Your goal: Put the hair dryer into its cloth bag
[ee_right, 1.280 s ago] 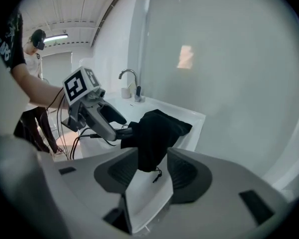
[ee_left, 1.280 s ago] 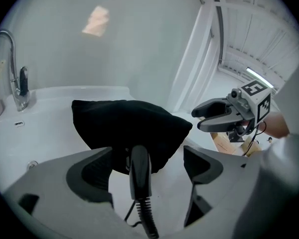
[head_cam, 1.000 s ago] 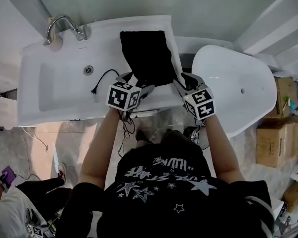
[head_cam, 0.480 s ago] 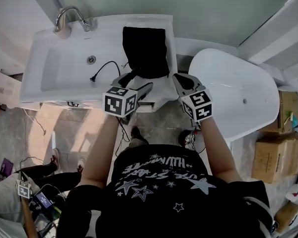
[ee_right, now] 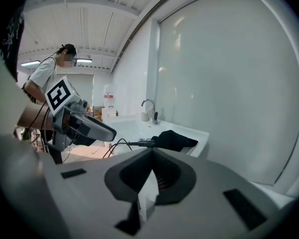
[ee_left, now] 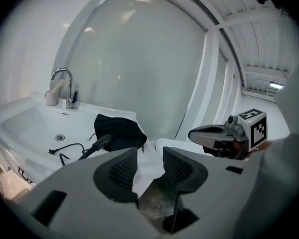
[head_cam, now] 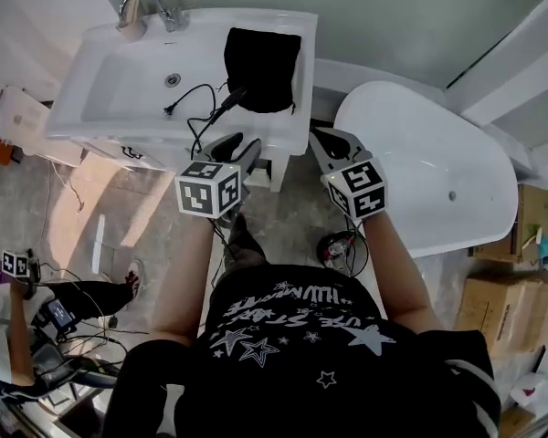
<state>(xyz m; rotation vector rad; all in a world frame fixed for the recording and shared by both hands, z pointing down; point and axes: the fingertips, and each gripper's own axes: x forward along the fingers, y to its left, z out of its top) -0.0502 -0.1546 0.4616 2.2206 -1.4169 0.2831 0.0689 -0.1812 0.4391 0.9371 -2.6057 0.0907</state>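
Note:
The black cloth bag (head_cam: 261, 66) lies on the white sink's (head_cam: 91, 108) right-hand ledge. The hair dryer's black handle (head_cam: 232, 99) sticks out of its mouth, and the cord (head_cam: 187, 106) trails into the basin. The dryer's body is hidden inside. Both grippers hang in front of the sink, apart from the bag. My left gripper (head_cam: 242, 146) has just been closing; its jaws still stand apart with nothing between them (ee_left: 149, 153). My right gripper (head_cam: 324, 138) is shut and empty (ee_right: 152, 154). The bag (ee_left: 118, 132) and handle (ee_right: 142, 143) show beyond both sets of jaws.
A chrome faucet (head_cam: 144, 7) stands at the sink's back left. A white bathtub (head_cam: 429, 172) lies right of the sink. Cardboard boxes (head_cam: 493, 295) are stacked at the far right. Another person (head_cam: 18, 318) with cables stands at the lower left.
Both grippers have drawn back from the bag, off the sink ledge and toward me. The right jaws went shut and the left jaws narrowed. The bag stays on the ledge.

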